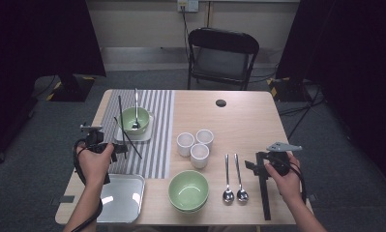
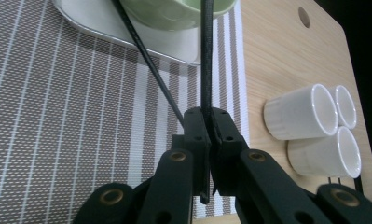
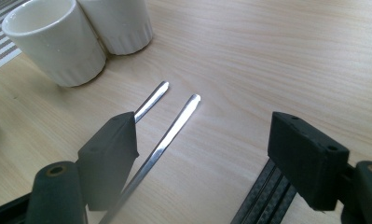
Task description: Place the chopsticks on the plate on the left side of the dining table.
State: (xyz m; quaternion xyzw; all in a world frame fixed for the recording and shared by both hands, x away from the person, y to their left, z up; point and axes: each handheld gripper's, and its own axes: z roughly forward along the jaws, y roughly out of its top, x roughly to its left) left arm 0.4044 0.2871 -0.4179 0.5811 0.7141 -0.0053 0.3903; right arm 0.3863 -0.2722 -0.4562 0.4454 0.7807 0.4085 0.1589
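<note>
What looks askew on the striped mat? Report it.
The black chopsticks are crossed instead of parallel: the left gripper has its jaws clamped on one, while the other slants off toward the tray under the green bowl.

Your high view looks forward and down from above your side of the table (image 1: 239,121), far enough back to take in the whole top, a chair beyond it and the floor around. Your forearms enter at the bottom edge.

Your left gripper view sits very close, looking along its own jaws at the lower centre of the frame, across the striped mat (image 2: 58,116). The white cups (image 2: 314,126) stand at its right edge.

Your right gripper view is just as near, low over the bare wood, with the same white cups (image 3: 76,32) in its upper left. The cups (image 1: 195,145) sit mid-frame in the high view, so all three views share them.
</note>
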